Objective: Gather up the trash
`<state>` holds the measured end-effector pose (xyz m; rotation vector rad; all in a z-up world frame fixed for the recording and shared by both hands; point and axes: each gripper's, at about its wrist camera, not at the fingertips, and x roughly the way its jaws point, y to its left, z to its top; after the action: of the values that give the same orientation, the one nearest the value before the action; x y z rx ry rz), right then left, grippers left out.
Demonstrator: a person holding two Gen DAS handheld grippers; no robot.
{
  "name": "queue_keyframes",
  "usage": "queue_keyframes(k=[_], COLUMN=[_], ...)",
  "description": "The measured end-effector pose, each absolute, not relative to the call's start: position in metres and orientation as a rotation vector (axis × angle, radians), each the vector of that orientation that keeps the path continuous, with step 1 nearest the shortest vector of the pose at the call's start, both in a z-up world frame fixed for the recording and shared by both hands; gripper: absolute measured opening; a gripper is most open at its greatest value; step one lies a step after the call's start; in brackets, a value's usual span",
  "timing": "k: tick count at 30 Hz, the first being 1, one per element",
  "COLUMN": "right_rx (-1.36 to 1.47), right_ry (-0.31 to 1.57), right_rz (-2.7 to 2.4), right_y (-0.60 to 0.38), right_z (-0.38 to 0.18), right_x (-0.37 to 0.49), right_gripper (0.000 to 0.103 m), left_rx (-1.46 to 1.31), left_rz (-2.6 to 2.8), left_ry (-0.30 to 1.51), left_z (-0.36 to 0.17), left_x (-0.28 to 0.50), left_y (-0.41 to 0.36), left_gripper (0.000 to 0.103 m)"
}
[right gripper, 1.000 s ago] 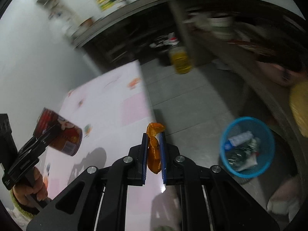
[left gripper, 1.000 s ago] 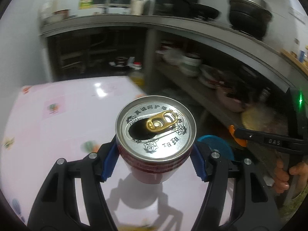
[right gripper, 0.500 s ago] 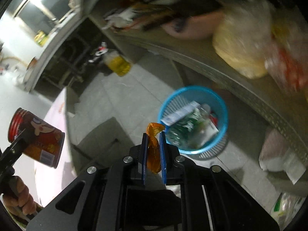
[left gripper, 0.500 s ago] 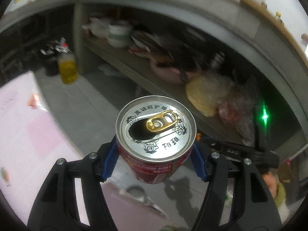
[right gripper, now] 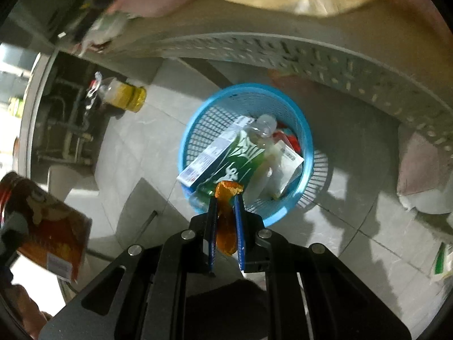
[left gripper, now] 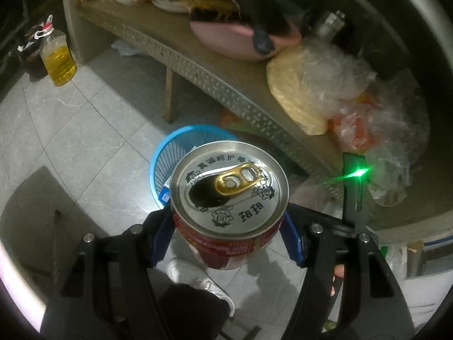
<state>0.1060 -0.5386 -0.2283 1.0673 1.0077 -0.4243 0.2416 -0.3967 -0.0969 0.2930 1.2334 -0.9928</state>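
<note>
Left gripper clamps an opened red aluminium drink can; right gripper pinches an orange peel scrap. Beyond, on the floor, a blue plastic mesh wastebasket, partly full. Risk: release short of the rim drops trash on tiles.

A grey tiled floor spreads under a low perforated shelf crowded with a pink basin and plastic bags. Left of the shelf's leg stands a bottle of yellow oil. The light is dim.
</note>
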Motion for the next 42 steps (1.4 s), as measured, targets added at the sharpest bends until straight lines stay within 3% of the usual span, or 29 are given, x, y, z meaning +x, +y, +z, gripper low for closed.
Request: queue_keyframes(k=[3,5,7,19,21,24,28,36,42], right_rx=[1.093,1.093,1.067,0.981,0.988,0.987,0.982,0.881,0.699], right_ry=[1.0,1.011,1.038,1.011,1.018,1.017,0.993,0.95,0.885], right_rz=[-0.425,-0.421,-0.471,-0.543,-0.546,-0.558,-0.576,-0.566,-0.504], right_y=[-0.55,-0.556,-0.559,-0.539,-0.537,-0.536,-0.534,-0.515,-0.475], right_z=[-0.245,-0.255,-0.264,-0.238,-0.235,-0.23,-0.218,-0.176,-0.12], right_x=[0.116,0.124,0.128,0.071,0.06,0.047,0.034,0.019,0.021], right_gripper=[0.015,0.034,0.041,0.045,0.045,0.045,0.045,0.047,0.063], left_rx=[0.301,0.3,0.304,0.353,0.334,0.285,0.218,0.177,0.149], left_rz=[-0.992,-0.983,-0.974,-1.011,-1.005,-0.993,-1.013,-1.059,-1.026], left_ry=[1.252,1.27,1.281,1.413,1.443,1.429,1.405,1.172,0.969], left_z=[-0.106,-0.114,-0.119,-0.16,-0.17,-0.168,-0.147,-0.055,0.001], left_x=[0.245,0.249,0.25,0.235,0.236,0.238,0.236,0.218,0.189], left_y=[-0.405,-0.409,-0.413,-0.467,-0.481,-0.486,-0.475,-0.398,-0.31], left_gripper=[0.062,0.062,0.062,0.063,0.073,0.075,0.075,0.079,0.085])
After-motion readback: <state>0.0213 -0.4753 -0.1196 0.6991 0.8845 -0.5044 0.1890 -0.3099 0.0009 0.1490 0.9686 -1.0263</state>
